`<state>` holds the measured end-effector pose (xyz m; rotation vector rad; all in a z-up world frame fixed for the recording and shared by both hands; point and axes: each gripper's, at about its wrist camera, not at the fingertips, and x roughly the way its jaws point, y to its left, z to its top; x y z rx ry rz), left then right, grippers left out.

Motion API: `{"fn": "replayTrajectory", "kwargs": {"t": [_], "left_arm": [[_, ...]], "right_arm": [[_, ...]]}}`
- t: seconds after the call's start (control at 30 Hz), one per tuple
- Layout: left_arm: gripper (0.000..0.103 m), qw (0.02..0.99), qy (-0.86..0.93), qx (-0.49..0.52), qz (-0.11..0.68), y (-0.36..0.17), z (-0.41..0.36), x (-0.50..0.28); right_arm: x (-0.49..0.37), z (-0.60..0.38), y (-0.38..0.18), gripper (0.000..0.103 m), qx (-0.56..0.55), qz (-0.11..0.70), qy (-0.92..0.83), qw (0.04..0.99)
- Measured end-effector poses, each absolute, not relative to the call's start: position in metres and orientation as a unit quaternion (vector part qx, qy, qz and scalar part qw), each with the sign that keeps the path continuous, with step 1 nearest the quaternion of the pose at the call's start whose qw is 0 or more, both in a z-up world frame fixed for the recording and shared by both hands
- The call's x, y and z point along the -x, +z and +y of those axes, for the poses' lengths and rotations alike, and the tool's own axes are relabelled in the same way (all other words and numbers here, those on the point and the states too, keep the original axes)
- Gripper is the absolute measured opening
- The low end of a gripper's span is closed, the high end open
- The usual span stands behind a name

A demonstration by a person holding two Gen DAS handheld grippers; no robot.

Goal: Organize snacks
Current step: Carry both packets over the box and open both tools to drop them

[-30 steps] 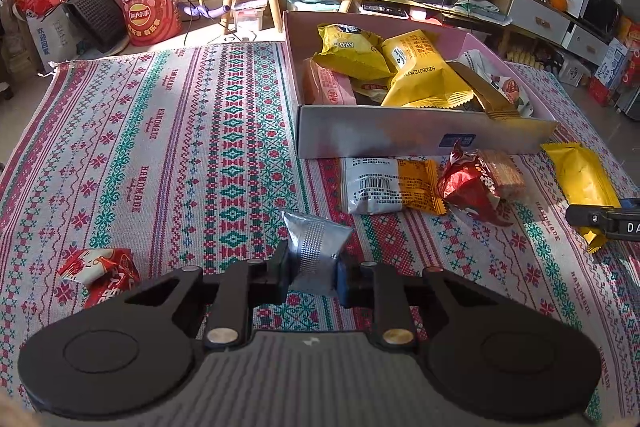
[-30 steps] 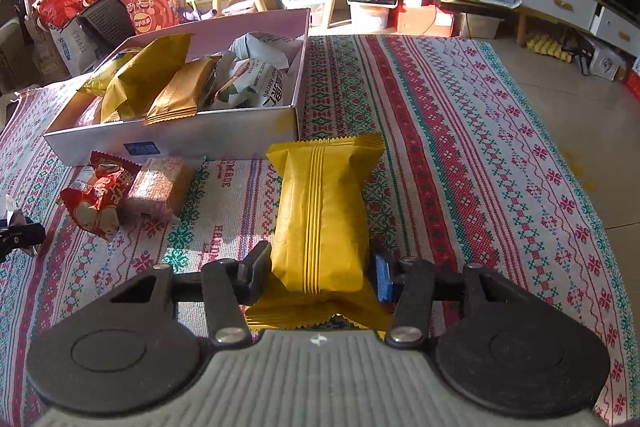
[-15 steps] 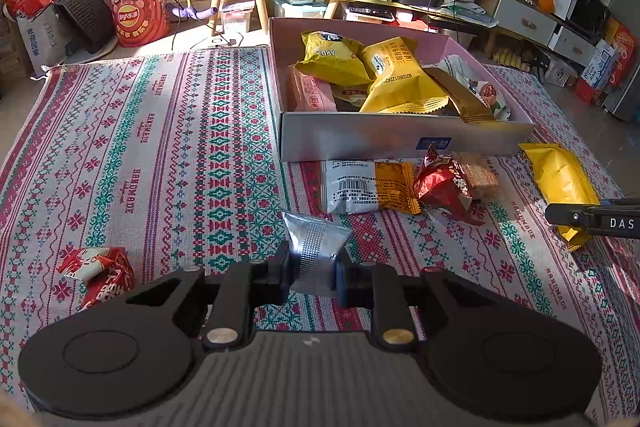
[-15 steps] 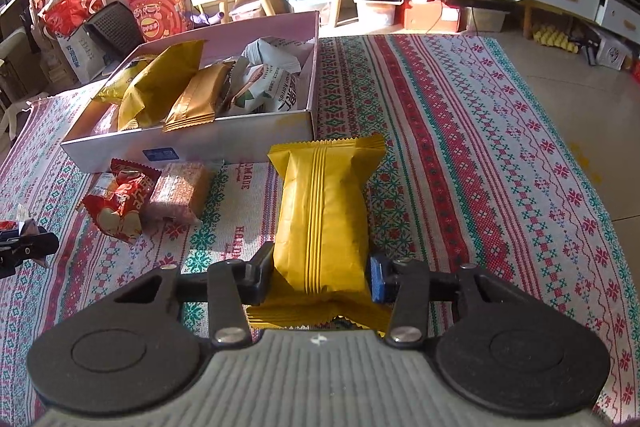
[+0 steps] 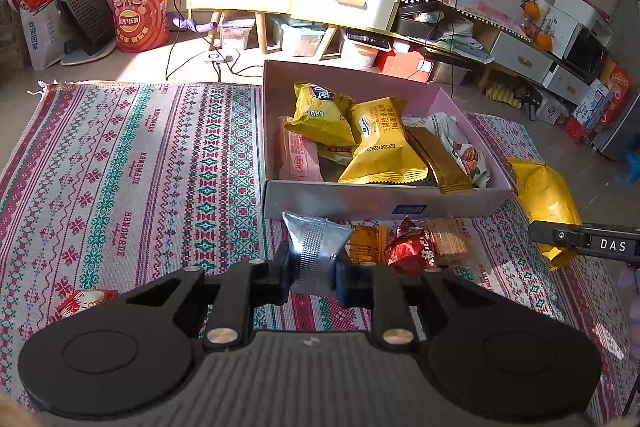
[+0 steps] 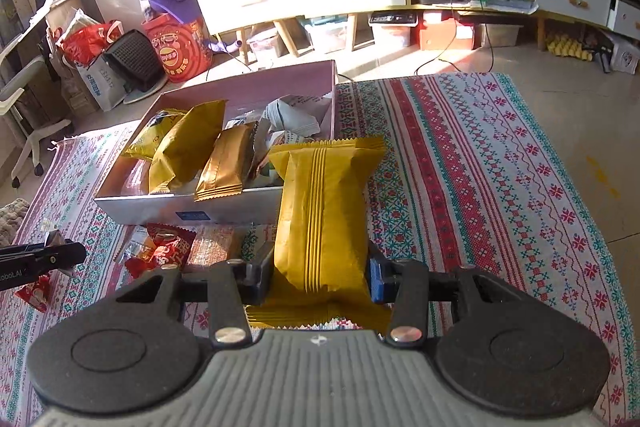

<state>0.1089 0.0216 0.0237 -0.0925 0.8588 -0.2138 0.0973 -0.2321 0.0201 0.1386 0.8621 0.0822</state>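
1. Snacks: most lie in the open box (image 5: 384, 205) at the far middle of the rug (image 5: 120, 167); loose ones remain on the rug near its front wall, including a red packet (image 5: 412, 247) and an orange packet (image 5: 368, 241).
2. Left gripper (image 5: 312, 273): jaws closed on a silver packet (image 5: 314, 241), held just short of the box front.
3. Right gripper (image 6: 320, 277): jaws clamped across a yellow packet (image 6: 324, 215), far end at the box's right corner.
4. Step, as judged: carry phase, both packets bound for the box.
5. Next move likely needs each packet lifted over the wall, then released.
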Motion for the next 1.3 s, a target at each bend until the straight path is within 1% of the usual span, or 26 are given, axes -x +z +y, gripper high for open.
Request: {"fn": "replayTrajectory", "kwargs": {"t": [0.17, 0.4, 0.67, 0.83, 0.9, 0.97, 1.0, 1.03, 1.1, 1.13, 1.17, 1.3], "left_arm": [[0.026, 0.910, -0.108, 0.048, 0.399, 0.040, 0.017, -0.138], [0.026, 0.921, -0.115, 0.023, 0.371, 0.051, -0.002, -0.200], [0.026, 0.917, -0.131, 0.007, 0.378, 0.026, -0.021, -0.260], [0.026, 0.909, -0.141, 0.004, 0.391, 0.013, -0.025, -0.273], [0.027, 0.908, -0.141, 0.001, 0.395, 0.010, -0.026, -0.274], [0.030, 0.910, -0.138, 0.004, 0.392, 0.011, -0.024, -0.273], [0.034, 0.910, -0.138, 0.008, 0.391, 0.011, -0.024, -0.273], [0.041, 0.910, -0.138, 0.016, 0.391, 0.012, -0.023, -0.273], [0.050, 0.911, -0.136, 0.023, 0.389, 0.014, -0.022, -0.272], [0.052, 0.910, -0.137, 0.026, 0.390, 0.015, -0.022, -0.271], [0.053, 0.910, -0.137, 0.028, 0.391, 0.016, -0.022, -0.270], [0.065, 0.911, -0.134, 0.030, 0.389, 0.023, -0.022, -0.259]], "right_arm": [[-0.125, -0.221, 0.033, 0.041, -0.044, 0.400, 0.075, 0.912], [-0.180, -0.203, 0.041, 0.041, 0.040, 0.387, 0.092, 0.917], [-0.231, -0.190, 0.027, 0.041, 0.073, 0.413, 0.142, 0.897], [-0.240, -0.185, 0.019, 0.042, 0.082, 0.437, 0.174, 0.879], [-0.239, -0.183, 0.018, 0.044, 0.088, 0.440, 0.179, 0.876], [-0.238, -0.184, 0.020, 0.051, 0.082, 0.439, 0.175, 0.877], [-0.237, -0.186, 0.021, 0.057, 0.076, 0.440, 0.175, 0.878], [-0.237, -0.187, 0.024, 0.060, 0.067, 0.438, 0.175, 0.879], [-0.235, -0.189, 0.028, 0.064, 0.057, 0.435, 0.172, 0.882], [-0.234, -0.189, 0.030, 0.067, 0.055, 0.433, 0.170, 0.884], [-0.232, -0.189, 0.032, 0.068, 0.054, 0.431, 0.170, 0.884], [-0.221, -0.189, 0.040, 0.071, 0.056, 0.425, 0.167, 0.888]]}}
